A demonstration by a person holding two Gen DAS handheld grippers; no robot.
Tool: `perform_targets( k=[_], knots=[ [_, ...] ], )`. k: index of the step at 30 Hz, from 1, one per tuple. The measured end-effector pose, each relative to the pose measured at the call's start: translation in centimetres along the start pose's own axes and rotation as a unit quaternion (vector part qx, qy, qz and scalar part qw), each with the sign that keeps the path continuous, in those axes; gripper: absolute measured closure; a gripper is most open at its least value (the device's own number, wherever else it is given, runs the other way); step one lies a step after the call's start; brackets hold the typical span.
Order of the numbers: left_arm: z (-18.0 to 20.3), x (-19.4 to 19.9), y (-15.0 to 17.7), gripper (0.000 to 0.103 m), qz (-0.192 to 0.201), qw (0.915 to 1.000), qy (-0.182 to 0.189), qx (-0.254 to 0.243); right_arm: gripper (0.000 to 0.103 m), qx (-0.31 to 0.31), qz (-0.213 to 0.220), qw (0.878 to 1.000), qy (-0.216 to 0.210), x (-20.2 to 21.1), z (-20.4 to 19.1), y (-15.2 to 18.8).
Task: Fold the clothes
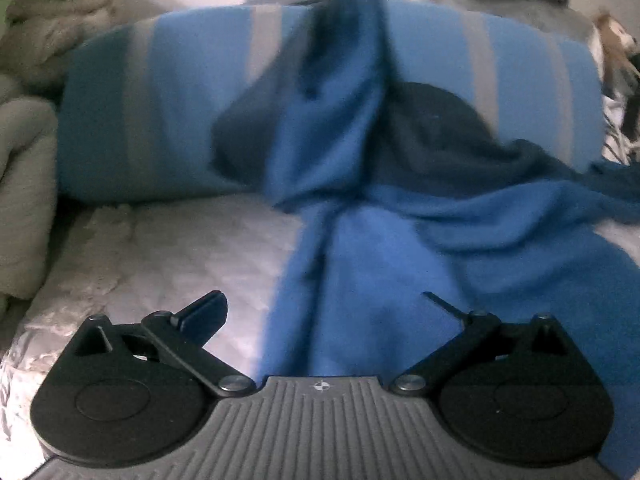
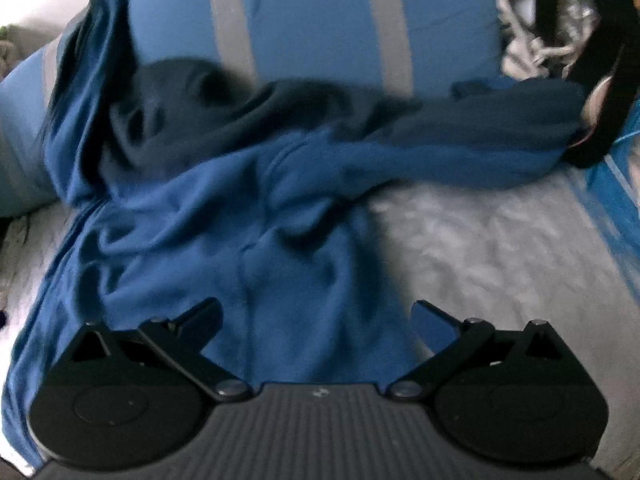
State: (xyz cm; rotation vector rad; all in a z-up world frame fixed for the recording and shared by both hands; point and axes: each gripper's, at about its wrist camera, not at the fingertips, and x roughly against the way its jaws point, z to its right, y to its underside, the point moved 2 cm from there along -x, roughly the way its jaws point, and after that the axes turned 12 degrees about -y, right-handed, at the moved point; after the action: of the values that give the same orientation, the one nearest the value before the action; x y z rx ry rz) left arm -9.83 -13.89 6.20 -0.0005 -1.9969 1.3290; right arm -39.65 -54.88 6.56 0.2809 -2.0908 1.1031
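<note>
A blue garment [image 1: 380, 260] with dark navy parts lies crumpled on the white bed, its upper end draped up against a blue pillow. My left gripper [image 1: 320, 304] is open just above the garment's near end, holding nothing. In the right wrist view the same garment [image 2: 248, 220] spreads from the pillow toward the camera, one dark sleeve stretched to the right. My right gripper [image 2: 316, 312] is open too, with blue cloth lying between and below its fingers but not pinched.
A blue pillow with grey stripes [image 1: 168, 92] stands across the back of the bed [image 1: 168, 248]. Beige and green bedding [image 1: 28, 120] is piled at the left. A black strap-like item [image 2: 600, 80] and mixed clothes lie at the far right.
</note>
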Motion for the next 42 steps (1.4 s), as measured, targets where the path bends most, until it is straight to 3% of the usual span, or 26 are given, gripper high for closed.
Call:
perform_targets(
  k=[4,7,9,12,15,18,20,22,25,32,42],
  knots=[
    [-4.3,-3.7,2.1,0.001,-0.042,0.9983,0.012,0.039,0.0,-0.014,0.018,1.0,-0.001,0.2,2.8,-0.2],
    [-5.0,-5.6,2.6,0.003,-0.056,0.9965,0.03,0.055,0.0,-0.026,0.027,0.999,-0.01,-0.4,3.9,-0.3],
    [-4.9,-6.2,2.4,0.013,-0.053,0.9965,0.044,0.046,0.0,-0.017,0.036,0.999,-0.012,-0.9,4.1,-0.3],
    [-4.4,-7.0,2.4,0.017,-0.045,0.9973,0.055,0.017,0.001,0.005,0.053,0.998,-0.02,-1.6,4.7,-0.1],
    [-3.9,-8.2,3.0,0.031,-0.055,0.9949,0.083,-0.011,0.004,-0.009,0.049,0.998,-0.025,-2.0,6.1,-0.3],
    [-3.9,-8.6,3.2,0.035,-0.049,0.993,0.107,-0.006,0.005,-0.025,0.049,0.998,-0.026,-2.2,7.4,-0.6],
    [-4.0,-9.0,3.0,0.043,-0.052,0.9912,0.122,0.007,0.009,-0.051,0.055,0.997,-0.037,-2.0,8.4,-0.9],
    [-4.0,-9.3,2.8,0.063,-0.058,0.9887,0.137,0.02,0.013,-0.086,0.061,0.993,-0.059,-1.8,9.5,-1.2],
    [-3.5,-9.4,2.6,0.082,-0.069,0.9845,0.158,0.03,0.021,-0.123,0.064,0.986,-0.094,-1.8,10.5,-1.4],
    [-3.1,-9.6,2.5,0.087,-0.074,0.9849,0.154,0.027,0.048,-0.127,0.017,0.984,-0.128,-3.8,10.4,-1.2],
    [-3.0,-9.4,2.5,0.087,-0.069,0.9874,0.141,0.022,0.054,0.001,-0.055,0.997,-0.054,-3.6,7.4,1.2]
  ],
)
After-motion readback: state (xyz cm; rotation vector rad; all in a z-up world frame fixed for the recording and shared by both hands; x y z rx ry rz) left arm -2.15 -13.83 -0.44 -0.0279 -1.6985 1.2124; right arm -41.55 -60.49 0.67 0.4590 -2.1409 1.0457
